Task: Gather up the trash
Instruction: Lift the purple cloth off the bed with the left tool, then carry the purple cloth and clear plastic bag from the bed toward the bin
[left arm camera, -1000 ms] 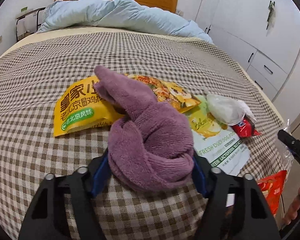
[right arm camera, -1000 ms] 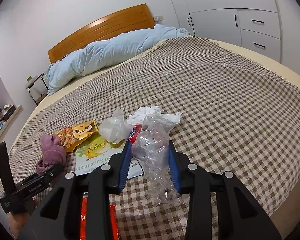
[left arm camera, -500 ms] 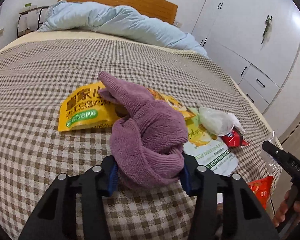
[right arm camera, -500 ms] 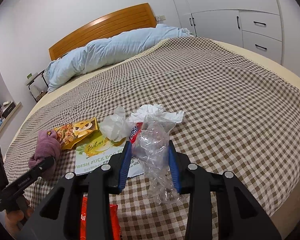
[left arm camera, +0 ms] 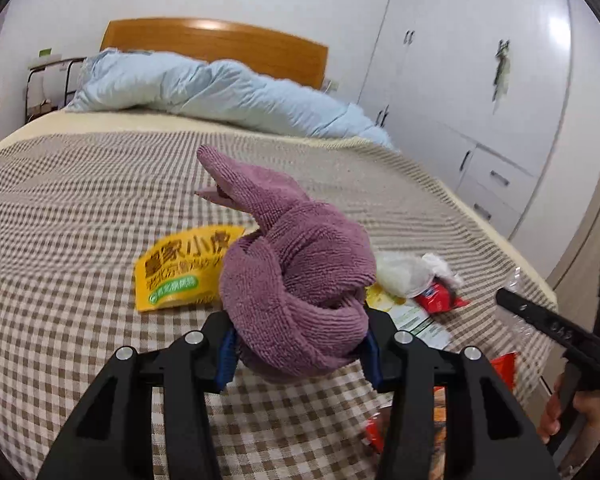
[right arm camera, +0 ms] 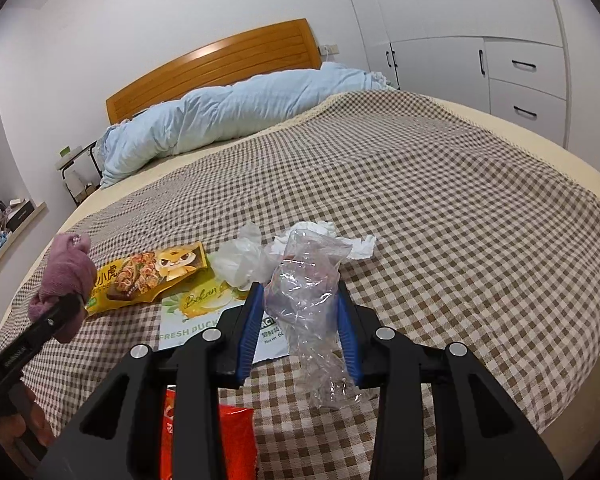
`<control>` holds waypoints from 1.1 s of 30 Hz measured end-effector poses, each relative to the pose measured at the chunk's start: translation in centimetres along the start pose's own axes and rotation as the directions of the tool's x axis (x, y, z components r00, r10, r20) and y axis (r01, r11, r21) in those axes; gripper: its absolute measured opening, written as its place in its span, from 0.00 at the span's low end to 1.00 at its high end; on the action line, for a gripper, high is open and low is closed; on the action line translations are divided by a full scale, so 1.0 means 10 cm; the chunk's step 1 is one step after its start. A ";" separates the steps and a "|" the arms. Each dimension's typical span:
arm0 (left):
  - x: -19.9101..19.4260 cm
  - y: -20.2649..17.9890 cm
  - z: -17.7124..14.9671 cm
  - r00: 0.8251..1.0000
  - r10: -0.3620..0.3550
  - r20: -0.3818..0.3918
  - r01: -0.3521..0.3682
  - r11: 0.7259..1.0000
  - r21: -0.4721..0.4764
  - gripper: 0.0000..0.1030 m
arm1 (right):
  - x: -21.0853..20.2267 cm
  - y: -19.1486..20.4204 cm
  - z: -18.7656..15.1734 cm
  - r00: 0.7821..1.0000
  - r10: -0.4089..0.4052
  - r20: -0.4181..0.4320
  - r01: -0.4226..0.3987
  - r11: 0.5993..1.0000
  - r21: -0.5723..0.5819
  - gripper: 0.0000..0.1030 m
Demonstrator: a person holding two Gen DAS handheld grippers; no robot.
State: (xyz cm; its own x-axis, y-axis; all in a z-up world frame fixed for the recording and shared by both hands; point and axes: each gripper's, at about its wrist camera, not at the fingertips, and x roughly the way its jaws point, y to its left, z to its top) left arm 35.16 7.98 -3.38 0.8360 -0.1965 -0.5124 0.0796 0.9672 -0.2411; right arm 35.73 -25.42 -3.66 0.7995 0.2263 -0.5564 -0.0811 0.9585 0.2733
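Mauve terry cloth, knotted into a lump [left arm camera: 300, 296], sits clamped between the blue pads of the left tongs [left arm camera: 300, 350], lifted clear of the brown-and-cream checked bedspread [left arm camera: 80, 240] with one twisted end pointing up toward the orange wooden headboard [left arm camera: 220, 46]. Just behind it on the bedspread lies a flat yellow snack pouch printed with Chinese characters [left arm camera: 176, 272], and to its right a crumpled white plastic wad [left arm camera: 404, 276] rests against a small red wrapper [left arm camera: 438, 300], both on top of a white-and-yellow pet-food bag [right arm camera: 192, 316]. The right tongs [right arm camera: 300, 322] are closed on a crushed clear plastic bottle [right arm camera: 308, 292], its lower end hanging below the pads over the bedspread; a crumpled white tissue [right arm camera: 324, 236] lies just beyond it. An orange-red foil packet [right arm camera: 208, 436] shows at the near edge of the bed, partly hidden by the right tongs' black frame. A rolled pale-blue duvet [right arm camera: 236, 120] stretches along the head of the bed, and white wardrobe doors and drawers [right arm camera: 500, 64] fill the wall on the right.
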 end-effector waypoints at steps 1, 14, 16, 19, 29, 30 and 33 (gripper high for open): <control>-0.03 -0.01 0.01 1.000 -0.004 0.009 0.004 1.000 0.002 0.45 | -0.02 0.02 0.00 1.000 0.002 0.007 -0.002 1.000 -0.006 0.35; -0.40 -0.09 0.01 0.997 -0.048 0.058 0.046 0.998 0.031 0.45 | -0.41 0.19 -0.04 0.992 0.011 0.123 0.001 0.995 -0.098 0.35; -0.47 -0.10 -0.01 0.997 -0.056 0.061 0.055 0.998 0.024 0.45 | -0.47 0.22 -0.03 0.992 0.036 0.120 -0.024 0.995 -0.100 0.35; -0.60 -0.11 0.00 0.995 -0.064 0.070 0.063 0.998 0.019 0.45 | -0.59 0.28 0.00 0.991 0.053 0.123 -0.040 0.993 -0.110 0.35; -1.26 -0.21 0.03 0.990 -0.065 0.124 0.057 0.996 0.064 0.45 | -0.94 0.45 -0.15 0.987 0.100 0.127 -0.074 0.979 -0.189 0.35; -1.30 -0.21 0.03 0.990 -0.061 0.124 0.053 0.996 0.066 0.45 | -0.97 0.47 -0.18 0.987 0.103 0.123 -0.078 0.977 -0.198 0.35; -1.50 -0.24 -0.01 0.990 -0.056 0.132 0.046 0.996 0.077 0.45 | -1.08 0.53 -0.28 0.987 0.104 0.121 -0.075 0.971 -0.227 0.35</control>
State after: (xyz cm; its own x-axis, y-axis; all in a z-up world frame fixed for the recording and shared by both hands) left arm 22.39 8.59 4.79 0.8946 -0.2274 -0.3848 0.1597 0.9667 -0.2001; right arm 24.97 -22.32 1.62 0.8529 0.3025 -0.4255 -0.2735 0.9531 0.1293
